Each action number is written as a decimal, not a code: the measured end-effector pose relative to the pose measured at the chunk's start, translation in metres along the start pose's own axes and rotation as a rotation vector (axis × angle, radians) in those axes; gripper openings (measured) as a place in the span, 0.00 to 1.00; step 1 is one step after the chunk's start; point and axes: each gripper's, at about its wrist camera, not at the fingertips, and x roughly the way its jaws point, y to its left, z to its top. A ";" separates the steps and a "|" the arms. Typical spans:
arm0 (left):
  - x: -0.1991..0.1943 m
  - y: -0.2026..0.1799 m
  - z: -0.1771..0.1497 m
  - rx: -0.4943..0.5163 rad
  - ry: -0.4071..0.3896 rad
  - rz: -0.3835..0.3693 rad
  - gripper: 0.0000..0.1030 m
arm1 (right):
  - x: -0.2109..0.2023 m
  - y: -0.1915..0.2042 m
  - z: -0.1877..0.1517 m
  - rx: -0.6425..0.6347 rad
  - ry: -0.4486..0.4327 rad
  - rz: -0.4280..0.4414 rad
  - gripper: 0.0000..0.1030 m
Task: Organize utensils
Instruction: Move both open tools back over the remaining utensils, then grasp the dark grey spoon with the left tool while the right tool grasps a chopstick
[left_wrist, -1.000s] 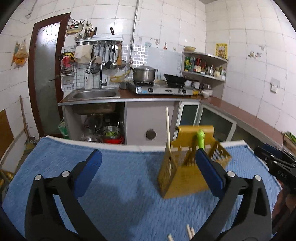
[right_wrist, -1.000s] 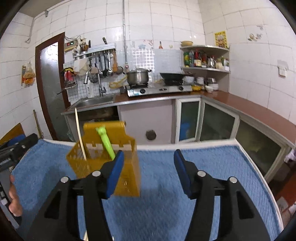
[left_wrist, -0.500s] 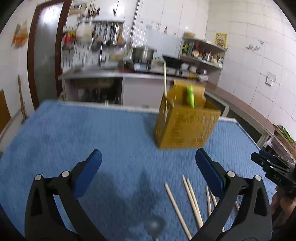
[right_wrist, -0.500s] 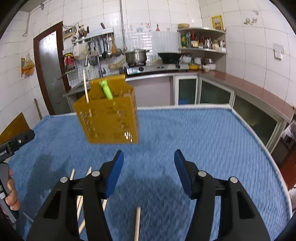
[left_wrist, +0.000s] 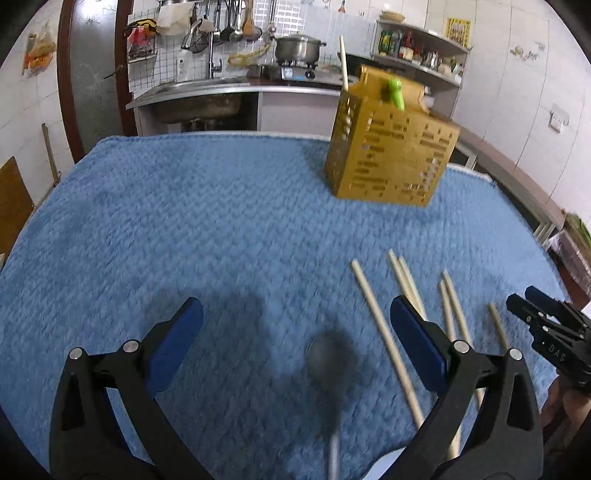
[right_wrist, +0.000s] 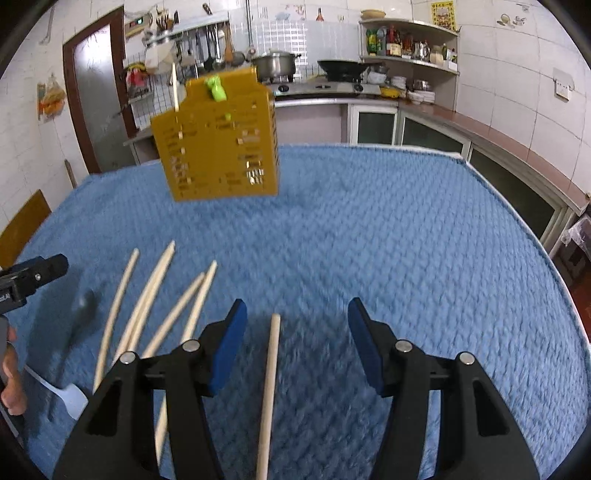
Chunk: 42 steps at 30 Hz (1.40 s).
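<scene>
Both tools are spread apart and carry nothing. The right tool (right_wrist: 295, 325) hangs over a single chopstick (right_wrist: 269, 391) lying on the blue-covered table (right_wrist: 406, 240), the stick running lengthwise between its pads, nearer the left one. The left tool (left_wrist: 295, 332) hangs above a dark spoon (left_wrist: 327, 363), blurred in this view.

Judgement: the step in hand is a pickup of the lone chopstick. It should be centred between the pads and gripped near mid-length, so it does not pivot, then lowered end-first into the holder.

Loose chopsticks (right_wrist: 155, 288) lie fanned to the left, near each other, some touching.

The yellow perforated utensil holder (right_wrist: 221, 140) stands further back on the table. It contains one upright chopstick (right_wrist: 174, 86) and a green-handled utensil (right_wrist: 216, 88); its inner divisions cannot be made out.
</scene>
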 end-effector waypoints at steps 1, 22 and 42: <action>0.002 0.000 -0.002 0.004 0.013 0.002 0.95 | 0.002 0.000 -0.001 0.003 0.008 0.001 0.55; 0.028 -0.017 -0.027 0.084 0.147 0.026 0.71 | 0.021 0.014 -0.014 -0.036 0.106 -0.015 0.27; 0.031 -0.023 -0.021 0.117 0.147 0.029 0.33 | 0.026 0.009 -0.005 0.019 0.148 0.028 0.07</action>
